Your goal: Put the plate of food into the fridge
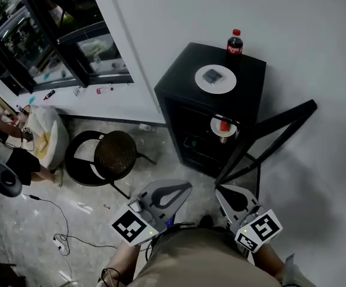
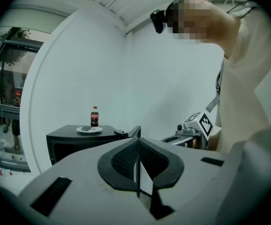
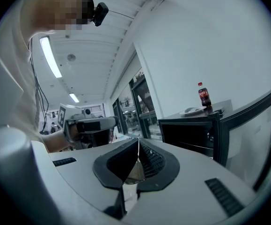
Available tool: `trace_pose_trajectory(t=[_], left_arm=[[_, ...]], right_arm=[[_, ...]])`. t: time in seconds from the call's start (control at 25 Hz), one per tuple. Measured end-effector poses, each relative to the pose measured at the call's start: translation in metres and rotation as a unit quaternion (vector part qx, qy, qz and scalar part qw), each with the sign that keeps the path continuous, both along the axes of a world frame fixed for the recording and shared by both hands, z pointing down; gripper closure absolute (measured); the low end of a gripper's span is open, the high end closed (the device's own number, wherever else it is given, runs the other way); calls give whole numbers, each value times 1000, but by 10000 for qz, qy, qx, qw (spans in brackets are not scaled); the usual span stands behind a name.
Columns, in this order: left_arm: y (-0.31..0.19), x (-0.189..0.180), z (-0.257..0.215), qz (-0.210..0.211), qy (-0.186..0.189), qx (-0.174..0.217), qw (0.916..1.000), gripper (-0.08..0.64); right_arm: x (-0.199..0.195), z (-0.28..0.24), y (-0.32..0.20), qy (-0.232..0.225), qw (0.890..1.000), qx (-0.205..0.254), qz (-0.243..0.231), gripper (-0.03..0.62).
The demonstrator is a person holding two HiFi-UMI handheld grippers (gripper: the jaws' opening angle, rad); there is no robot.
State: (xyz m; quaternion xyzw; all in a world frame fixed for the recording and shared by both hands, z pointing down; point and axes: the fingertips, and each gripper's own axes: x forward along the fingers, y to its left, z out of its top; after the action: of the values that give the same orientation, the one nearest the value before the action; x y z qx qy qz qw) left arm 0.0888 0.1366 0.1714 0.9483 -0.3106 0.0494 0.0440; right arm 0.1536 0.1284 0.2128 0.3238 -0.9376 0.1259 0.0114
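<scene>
Both grippers are closed on nothing, held low by your waist: the left gripper and the right gripper. The plate of food sits on top of the black mini fridge, just beside a cola bottle. It is well ahead of both grippers and slightly nearer your right. The fridge door stands open, above a speckled floor and against a white wall.

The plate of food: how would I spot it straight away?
Find the black fridge against the white wall, door swung open. On its top lies a round white plate with dark food in the middle. Its only neighbour there is an upright cola bottle with a red cap.
</scene>
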Motion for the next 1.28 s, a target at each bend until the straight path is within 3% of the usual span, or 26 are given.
trace_pose_trajectory(t=[0.56, 1.0, 1.28], left_arm=[[-24, 53, 5, 154, -360, -75, 9992, 549], [-56, 47, 11, 597, -293, 93, 9977, 549], [-93, 18, 14, 996, -75, 79, 9950, 549]], right_arm=[[55, 26, -19, -7, 9994, -345, 41, 571], [58, 26, -42, 284, 9975, -335, 562, 571], [26, 22, -71, 516, 9943, -395, 847, 571]])
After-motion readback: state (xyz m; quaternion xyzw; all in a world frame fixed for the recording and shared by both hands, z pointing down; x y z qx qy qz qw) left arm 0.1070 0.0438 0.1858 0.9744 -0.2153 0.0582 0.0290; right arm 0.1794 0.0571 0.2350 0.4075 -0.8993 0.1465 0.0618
